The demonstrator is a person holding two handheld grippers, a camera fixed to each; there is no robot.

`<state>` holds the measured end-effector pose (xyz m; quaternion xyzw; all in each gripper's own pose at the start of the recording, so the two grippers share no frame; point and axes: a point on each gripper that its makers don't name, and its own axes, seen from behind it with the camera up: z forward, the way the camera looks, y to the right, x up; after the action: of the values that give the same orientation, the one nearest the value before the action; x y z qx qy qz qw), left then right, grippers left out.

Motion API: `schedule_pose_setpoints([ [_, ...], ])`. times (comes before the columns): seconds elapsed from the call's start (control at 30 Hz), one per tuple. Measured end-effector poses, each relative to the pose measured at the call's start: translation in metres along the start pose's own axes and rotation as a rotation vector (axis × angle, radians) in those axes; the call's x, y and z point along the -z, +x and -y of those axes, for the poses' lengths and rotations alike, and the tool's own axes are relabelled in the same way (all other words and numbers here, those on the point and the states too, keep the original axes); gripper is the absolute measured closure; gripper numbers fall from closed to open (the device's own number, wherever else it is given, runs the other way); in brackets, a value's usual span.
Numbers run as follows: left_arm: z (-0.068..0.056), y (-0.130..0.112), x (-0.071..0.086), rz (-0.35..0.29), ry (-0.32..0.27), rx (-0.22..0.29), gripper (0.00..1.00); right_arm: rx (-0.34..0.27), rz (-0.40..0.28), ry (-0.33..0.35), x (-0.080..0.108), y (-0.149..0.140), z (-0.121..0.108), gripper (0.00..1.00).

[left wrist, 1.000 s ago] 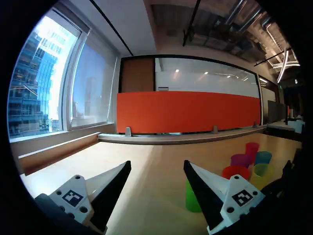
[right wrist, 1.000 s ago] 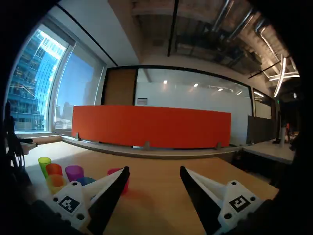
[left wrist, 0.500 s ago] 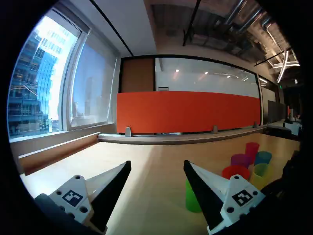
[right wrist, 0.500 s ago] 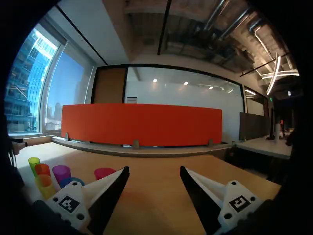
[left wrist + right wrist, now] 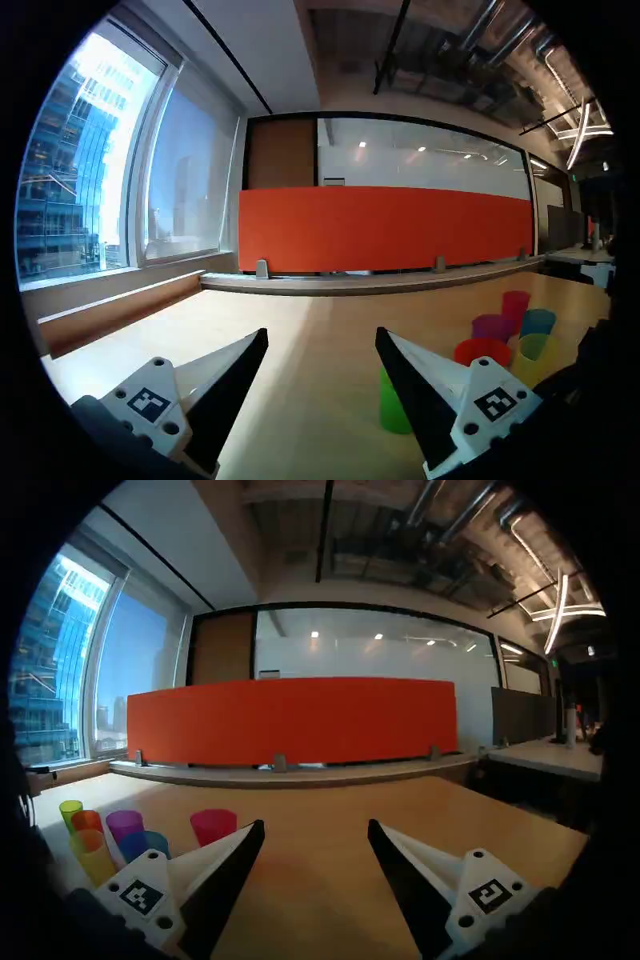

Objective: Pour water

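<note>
The likeliest slip from here is a knocked cup: the tumblers stand close together on the worktop (image 5: 320, 320), so a finger that comes in wide could tip a neighbour. If any of them holds water, which I cannot tell, it would spill across the wood. A squeeze that is too hard could also buckle what looks like thin plastic. The left gripper (image 5: 320, 334) has its jaws wide apart with nothing between them. The green cup (image 5: 390, 406) stands partly hidden behind one of its fingers, beside the gap and not in it, and the red cup (image 5: 480, 349) and the others are grouped farther off on that same side. The right gripper (image 5: 314, 826) is likewise spread and empty. The pink cup (image 5: 213, 824) stands just past one fingertip, outside the gap, and the purple cup (image 5: 125, 822) lies beyond it.
</note>
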<state>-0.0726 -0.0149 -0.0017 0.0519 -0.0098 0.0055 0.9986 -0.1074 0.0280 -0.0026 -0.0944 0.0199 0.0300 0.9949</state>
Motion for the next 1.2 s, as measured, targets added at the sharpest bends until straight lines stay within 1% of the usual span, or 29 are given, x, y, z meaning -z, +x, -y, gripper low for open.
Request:
schedule_pose_setpoints([
  [0.07,-0.0001,0.0001,-0.0001,0.000,0.000,0.000,0.00,-0.007,0.000,0.001,-0.0009,-0.0002,-0.0007,0.00],
  [0.17,-0.0001,0.0001,-0.0002,0.000,0.000,0.000,0.00,-0.002,-0.006,0.005,-0.0021,0.0007,-0.0007,0.00],
  [0.5,-0.0004,0.0000,0.0002,0.000,0.000,0.000,0.00,0.036,-0.005,0.024,-0.0013,-0.0017,0.0067,0.00],
  [1.2,0.0001,0.0003,0.0000,0.000,0.000,0.000,0.00,0.036,-0.004,0.023,0.0024,-0.0022,0.0085,0.00],
])
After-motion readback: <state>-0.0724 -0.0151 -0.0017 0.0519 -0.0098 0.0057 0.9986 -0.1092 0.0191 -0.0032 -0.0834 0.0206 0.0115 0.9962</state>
